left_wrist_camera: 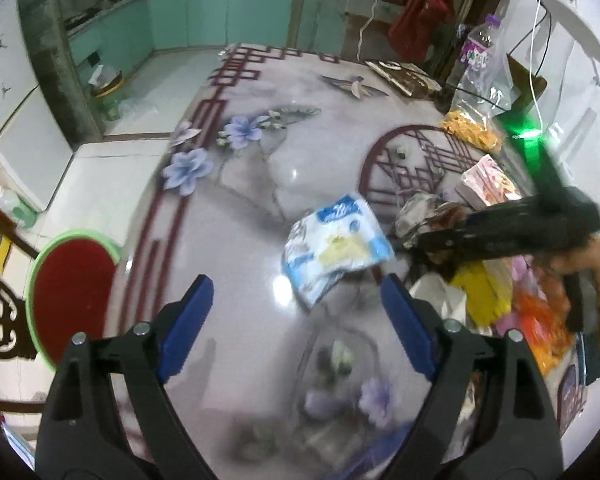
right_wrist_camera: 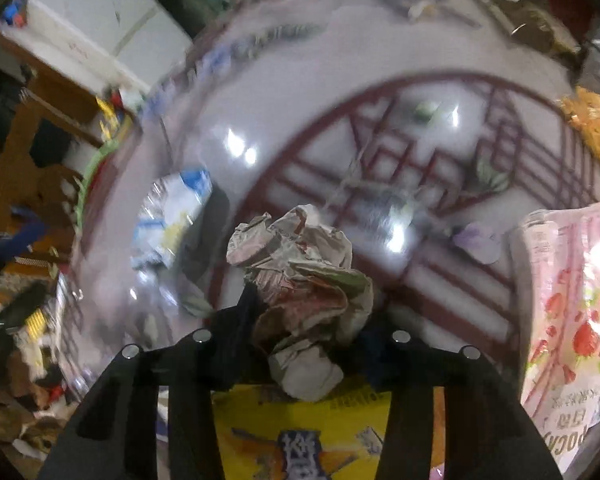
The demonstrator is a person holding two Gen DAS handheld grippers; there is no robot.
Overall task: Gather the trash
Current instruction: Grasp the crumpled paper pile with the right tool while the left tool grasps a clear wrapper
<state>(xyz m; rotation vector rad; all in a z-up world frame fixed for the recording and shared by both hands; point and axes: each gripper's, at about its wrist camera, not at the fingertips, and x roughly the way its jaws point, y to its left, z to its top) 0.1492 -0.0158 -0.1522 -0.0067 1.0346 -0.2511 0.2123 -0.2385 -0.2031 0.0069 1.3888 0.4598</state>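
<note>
My left gripper (left_wrist_camera: 298,308) is open and empty above the glossy floral table (left_wrist_camera: 260,184). A blue and white wrapper (left_wrist_camera: 334,246) lies on the table just ahead of its blue fingertips (left_wrist_camera: 192,312); it also shows in the right wrist view (right_wrist_camera: 172,208). My right gripper (right_wrist_camera: 300,312) is shut on a crumpled grey and red paper wad (right_wrist_camera: 300,276) and holds it above the table. In the left wrist view the right gripper (left_wrist_camera: 412,240) reaches in from the right with the wad (left_wrist_camera: 424,212) at its tip.
A red bin with a green rim (left_wrist_camera: 74,292) stands left of the table. A pink strawberry packet (right_wrist_camera: 572,308), a yellow packet (right_wrist_camera: 300,432), orange snacks in a clear bag (left_wrist_camera: 472,128) and a plastic bottle (left_wrist_camera: 476,48) crowd the right side.
</note>
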